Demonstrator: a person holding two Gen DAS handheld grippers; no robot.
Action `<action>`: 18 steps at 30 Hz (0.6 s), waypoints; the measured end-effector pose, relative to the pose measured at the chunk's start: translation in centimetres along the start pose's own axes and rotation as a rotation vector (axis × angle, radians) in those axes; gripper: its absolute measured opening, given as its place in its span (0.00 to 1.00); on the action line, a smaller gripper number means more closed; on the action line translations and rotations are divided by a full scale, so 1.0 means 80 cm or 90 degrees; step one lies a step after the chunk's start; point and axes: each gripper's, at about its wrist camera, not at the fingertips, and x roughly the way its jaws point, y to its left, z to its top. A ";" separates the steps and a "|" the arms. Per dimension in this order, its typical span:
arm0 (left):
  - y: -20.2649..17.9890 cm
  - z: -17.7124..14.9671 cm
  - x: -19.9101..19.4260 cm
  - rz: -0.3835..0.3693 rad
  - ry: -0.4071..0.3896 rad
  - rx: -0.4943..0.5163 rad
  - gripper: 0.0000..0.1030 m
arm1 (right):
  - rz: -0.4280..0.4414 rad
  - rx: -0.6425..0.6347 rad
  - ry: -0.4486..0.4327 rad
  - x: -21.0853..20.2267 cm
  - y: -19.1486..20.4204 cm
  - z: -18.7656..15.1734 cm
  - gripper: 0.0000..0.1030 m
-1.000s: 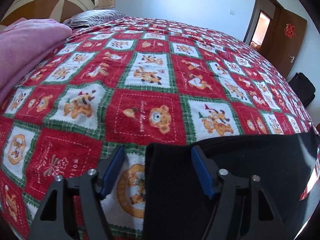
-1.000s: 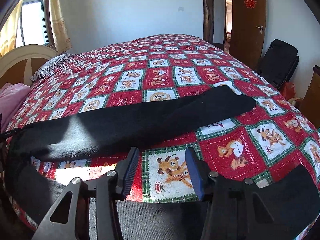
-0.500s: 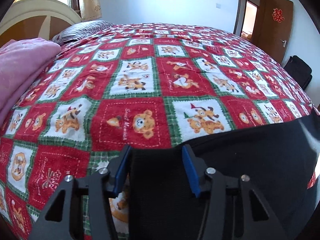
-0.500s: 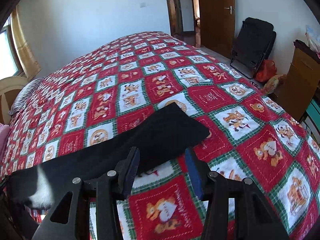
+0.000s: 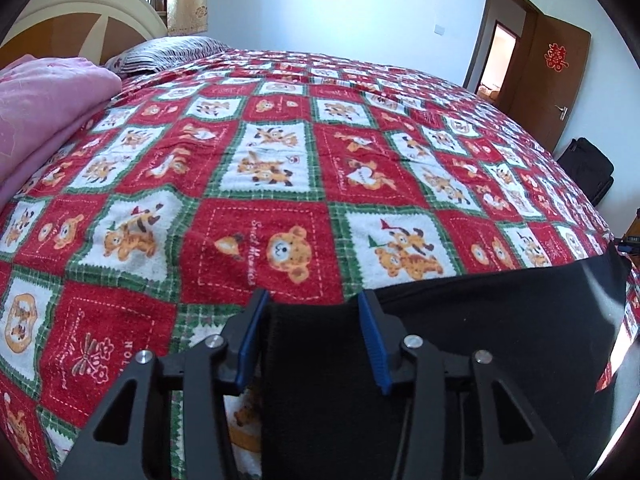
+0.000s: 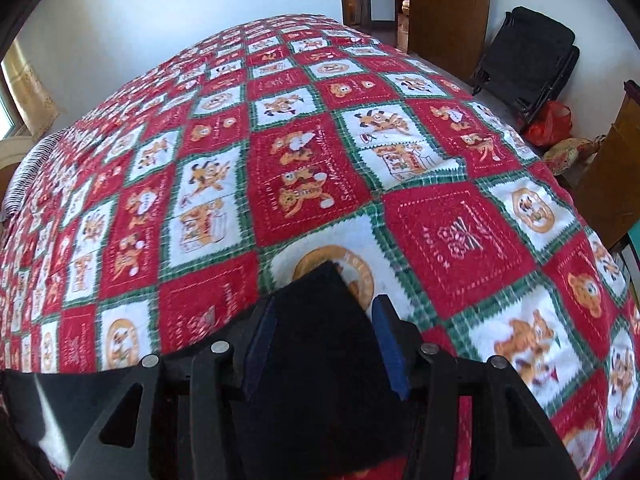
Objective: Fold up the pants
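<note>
Swung rightward since a second ago, right gripper (image 6: 324, 340) now over the hem end of the black pants (image 6: 320, 360), low centre of its frame, with left gripper (image 5: 310, 338) shifted onto the other end (image 5: 460, 340); both released, jaws apart astride cloth, nothing pinched. Looks barely begun: pants stretched along the bedspread (image 5: 280, 160), no fold visible, grasping and folding left. No containers holding anything in sight.
</note>
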 end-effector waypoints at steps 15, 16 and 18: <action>-0.014 0.004 0.000 -0.012 0.019 0.033 0.20 | 0.029 -0.051 -0.018 -0.009 0.013 -0.004 0.06; -0.014 0.005 -0.002 -0.020 0.018 0.030 0.16 | 0.030 -0.050 -0.028 -0.017 0.013 -0.005 0.06; -0.013 0.007 -0.004 -0.033 0.014 0.021 0.14 | 0.031 -0.048 -0.049 -0.035 0.012 -0.008 0.06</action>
